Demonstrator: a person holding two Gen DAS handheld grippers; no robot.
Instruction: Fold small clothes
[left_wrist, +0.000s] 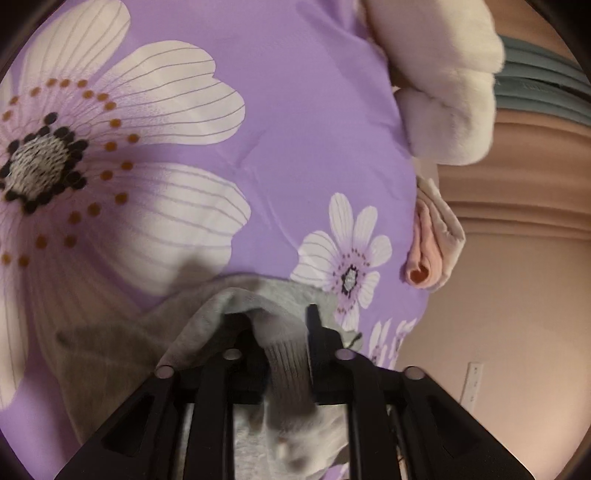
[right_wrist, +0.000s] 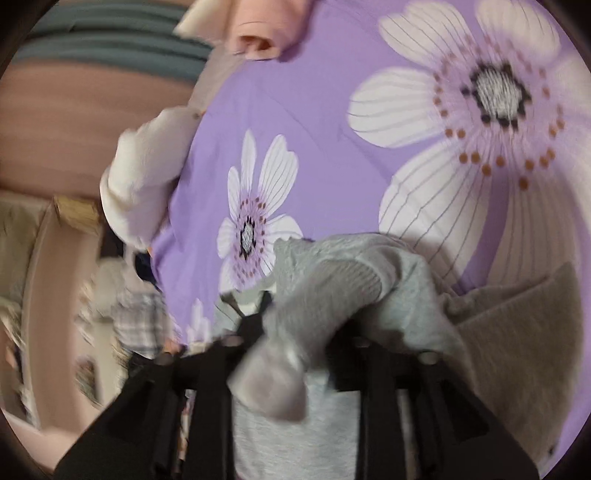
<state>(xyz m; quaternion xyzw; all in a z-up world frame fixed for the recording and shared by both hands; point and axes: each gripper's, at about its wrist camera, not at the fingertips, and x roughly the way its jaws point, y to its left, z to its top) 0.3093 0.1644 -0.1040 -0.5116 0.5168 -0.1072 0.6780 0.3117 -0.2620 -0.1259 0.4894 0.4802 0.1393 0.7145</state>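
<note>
A soft grey knitted garment (left_wrist: 284, 354) is draped on the purple flower-printed bedsheet (left_wrist: 295, 110). Its ribbed cuff is seen between the left gripper's (left_wrist: 280, 325) parted black fingers. Grey cloth also lies between the right gripper's (right_wrist: 306, 321) fingers; whether either clamps cannot be told.

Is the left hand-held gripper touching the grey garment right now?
Touching. In the left wrist view the grey garment lies between the fingers of the left hand-held gripper, its ribbed cuff draped against the right finger.
</note>
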